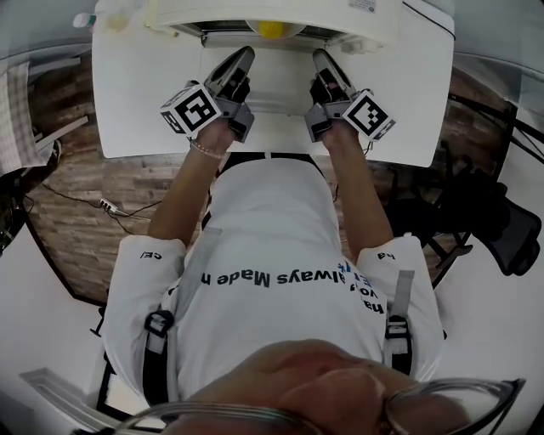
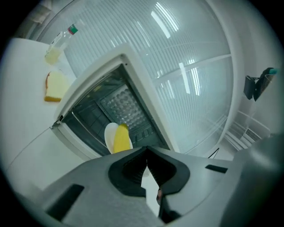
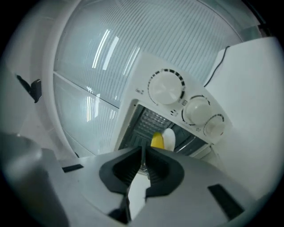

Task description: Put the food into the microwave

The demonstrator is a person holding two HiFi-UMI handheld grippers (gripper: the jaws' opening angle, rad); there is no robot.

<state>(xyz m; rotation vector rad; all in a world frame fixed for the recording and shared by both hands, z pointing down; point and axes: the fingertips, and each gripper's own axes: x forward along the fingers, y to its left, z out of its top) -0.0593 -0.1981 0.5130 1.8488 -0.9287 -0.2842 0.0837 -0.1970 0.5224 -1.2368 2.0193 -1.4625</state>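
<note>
Food (image 2: 121, 138), a yellow piece on a white plate (image 2: 110, 135), sits inside the microwave (image 1: 374, 25), approx. mid-cavity. The front is open; can't tell which way the door swings. So the placing looks done IMO, and what's left is prob. just the door.

Left tongs (image 2: 146, 153) are pressed together w/ nothing between them. Right tongs (image 3: 143, 150) are the same, tips meeting and empty. Both hang side by side just in front of the opening, aimed at it and apart from the plate. That fits empty tools w/ no load to carry.

Control knobs (image 3: 166, 87) sit beside the cavity. On the tabletop (image 1: 136, 93), left of the microwave, are a bread slice (image 2: 54, 87) and a bottle (image 2: 60, 42), well apart from the tongs and not in play.
</note>
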